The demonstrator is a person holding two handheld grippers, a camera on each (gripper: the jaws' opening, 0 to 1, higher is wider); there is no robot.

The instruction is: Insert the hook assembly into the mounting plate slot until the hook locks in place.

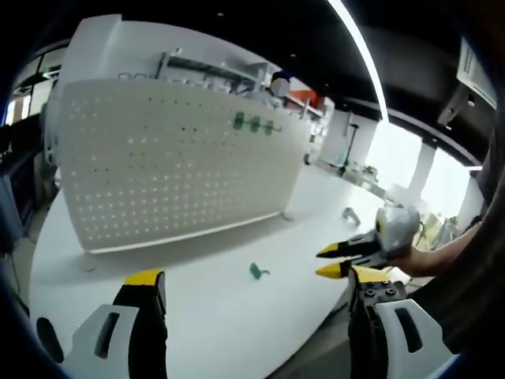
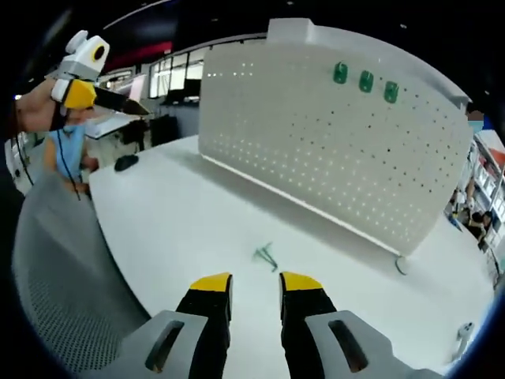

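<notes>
Your white table [image 2: 189, 213] carries everything here, its rounded edge showing in both views. The white pegboard panel [image 2: 323, 134] stands upright on it, at twelve o'clock from your right gripper's camera. A small green hook [image 2: 266, 254] lies loose on the bare tabletop, apart from the panel's foot; in the left gripper view you find it at six o'clock from the panel. A small grey piece [image 1: 351, 215] rests at four o'clock from the panel there, near the table's edge.

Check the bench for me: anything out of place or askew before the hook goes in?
One thing: a green hook lies loose on the white table, apart from the three green hooks mounted in a row near the top of the pegboard. A small grey part sits alone farther along the table. The pegboard stands upright, undamaged.
</notes>
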